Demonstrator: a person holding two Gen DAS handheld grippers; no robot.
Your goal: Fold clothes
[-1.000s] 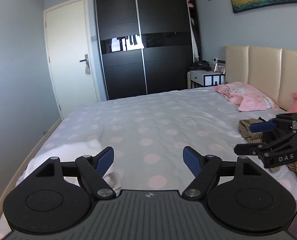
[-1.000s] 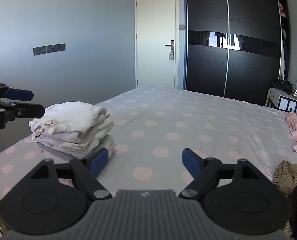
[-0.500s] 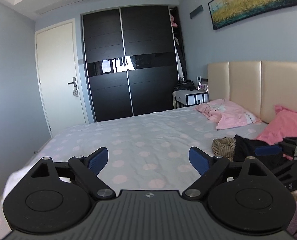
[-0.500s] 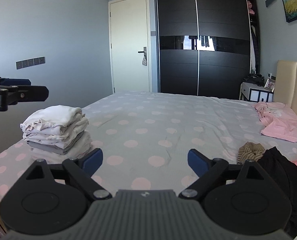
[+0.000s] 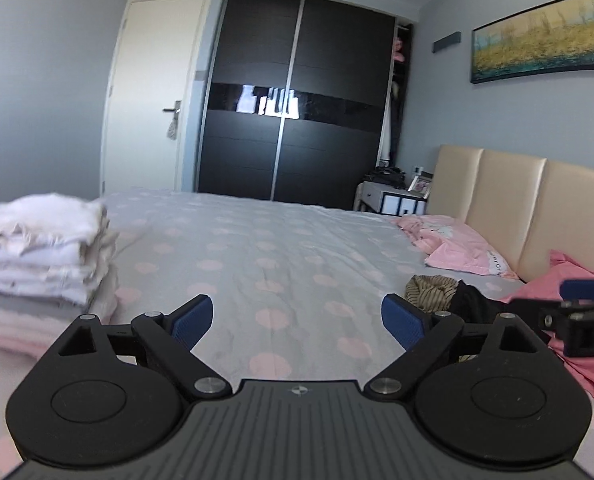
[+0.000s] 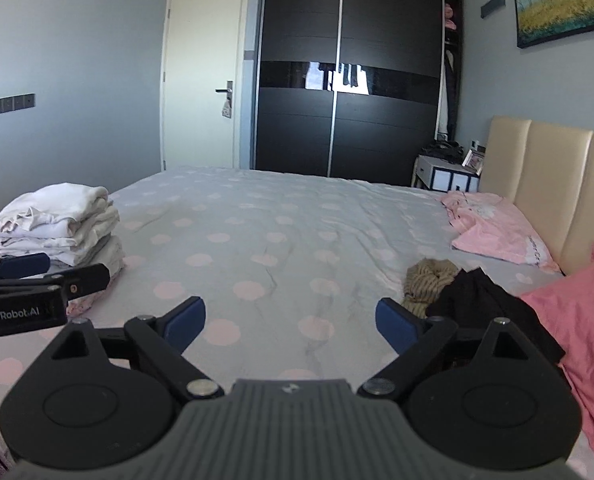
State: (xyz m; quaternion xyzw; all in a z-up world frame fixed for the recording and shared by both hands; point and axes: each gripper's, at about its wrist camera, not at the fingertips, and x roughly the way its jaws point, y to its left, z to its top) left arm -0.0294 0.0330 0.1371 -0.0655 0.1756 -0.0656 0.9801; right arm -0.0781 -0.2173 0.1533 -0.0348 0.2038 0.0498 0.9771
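- Since a second ago both views swing right: the left wrist view, which then had only a blurred white edge low left, now shows the whole folded stack (image 5: pixel 43 256) at its left edge, and the unfolded clothes sit nearer centre-right in both.
- Left tongs (image 5: pixel 297 320): jaws opening, up from a narrower gap a second ago; blue pads (image 5: pixel 191 318) wide apart, only bedsheet between them, nothing held.
- Right tongs (image 6: pixel 291 322): released, jaws wide, wider than a second ago, nothing between the pads (image 6: pixel 187 318).
- Each pair of tongs shows in the other's view: left tongs at the left edge of the right wrist view, near the stack; right tongs at the right edge of the left wrist view, over the pink fabric.
- Bed (image 6: pixel 289 216): grey sheet with pink dots, wrinkled in the middle.
- Folded stack (image 6: pixel 59 226) of white and pale garments sits on the left side of the bed.
- Still unfolded, on the right side: striped beige garment (image 6: pixel 429 280) bunched up, touching a black garment (image 6: pixel 485 304) just right of it, then pink fabric (image 6: pixel 581 320) at the near right.
- Pink pillow (image 6: pixel 497 228) lies farther back against the beige headboard (image 6: pixel 553 184).
- Far wall: dark wardrobe (image 6: pixel 349 76), white door (image 6: pixel 203 76) left of it, nightstand (image 6: pixel 445 176) right of it.
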